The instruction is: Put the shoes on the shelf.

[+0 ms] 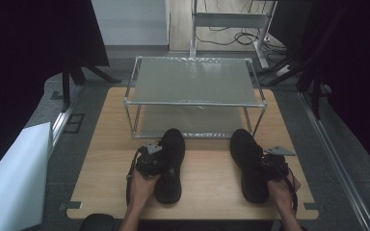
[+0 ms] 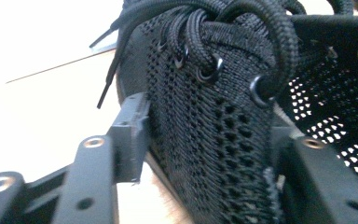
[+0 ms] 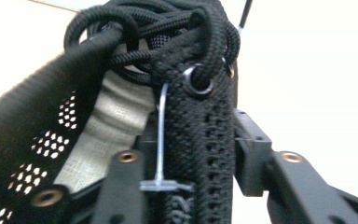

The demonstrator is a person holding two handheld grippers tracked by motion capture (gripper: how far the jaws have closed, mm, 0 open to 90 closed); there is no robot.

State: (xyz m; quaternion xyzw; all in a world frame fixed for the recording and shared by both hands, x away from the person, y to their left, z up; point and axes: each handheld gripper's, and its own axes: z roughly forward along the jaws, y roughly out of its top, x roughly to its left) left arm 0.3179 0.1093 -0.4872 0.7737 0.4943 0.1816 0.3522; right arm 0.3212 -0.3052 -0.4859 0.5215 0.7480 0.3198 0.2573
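Note:
Two black knit shoes lie toes away from me on the wooden table (image 1: pixel 207 166). The left shoe (image 1: pixel 174 161) has my left gripper (image 1: pixel 158 161) at its left side. Seen from the left gripper view, the jaws of the left gripper (image 2: pixel 209 154) are shut on the left shoe's (image 2: pixel 200 116) laced side wall, one jaw outside and one inside the opening. The right shoe (image 1: pixel 247 163) has my right gripper (image 1: pixel 267 164) on its right side. The right gripper (image 3: pixel 191 161) is shut on the right shoe's (image 3: pixel 205 126) eyelet wall, beside a clear plastic tag pin (image 3: pixel 161 140).
A metal-framed rack (image 1: pixel 195 102) with two grey shelves stands just beyond the shoes' toes. A white board (image 1: pixel 14 178) leans off the table's left side. Cables and a metal stand (image 1: pixel 231 29) lie on the floor behind. Bare table shows between the shoes.

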